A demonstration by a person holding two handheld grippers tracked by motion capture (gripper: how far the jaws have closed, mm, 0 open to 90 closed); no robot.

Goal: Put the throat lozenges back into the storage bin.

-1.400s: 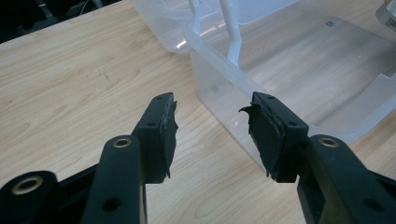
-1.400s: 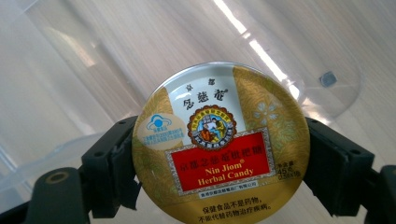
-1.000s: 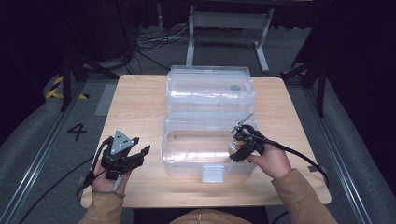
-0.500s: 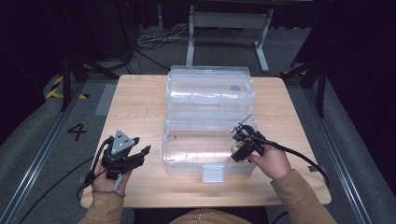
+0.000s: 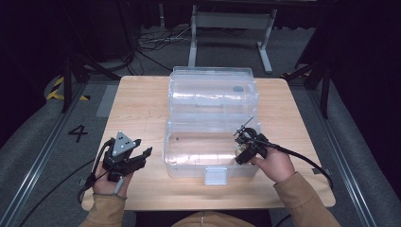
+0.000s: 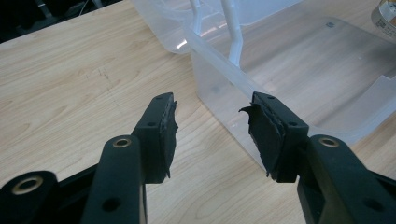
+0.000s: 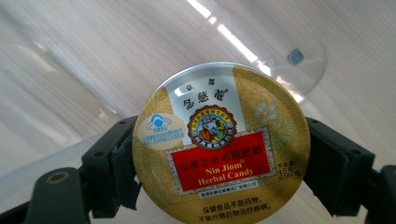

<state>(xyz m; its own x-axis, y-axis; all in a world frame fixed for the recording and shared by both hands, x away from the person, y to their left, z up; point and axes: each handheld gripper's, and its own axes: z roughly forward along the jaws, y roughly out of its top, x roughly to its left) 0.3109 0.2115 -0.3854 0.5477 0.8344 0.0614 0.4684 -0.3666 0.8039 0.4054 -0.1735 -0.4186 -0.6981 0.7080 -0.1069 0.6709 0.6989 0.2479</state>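
One wooden table [image 5: 142, 101] fills the middle of the high view. On it stands one clear plastic box [image 5: 189, 156], at the centre of the frame, with one open lid [image 5: 213, 90] behind it. Two tongs appear: the left tongs [image 5: 142, 153] at lower left and the right tongs [image 5: 242, 152] at lower right. One round gold candy tin [image 7: 219, 144] sits mid-frame in the right gripper view. Two hands enter from the bottom edge, one on each tongs.
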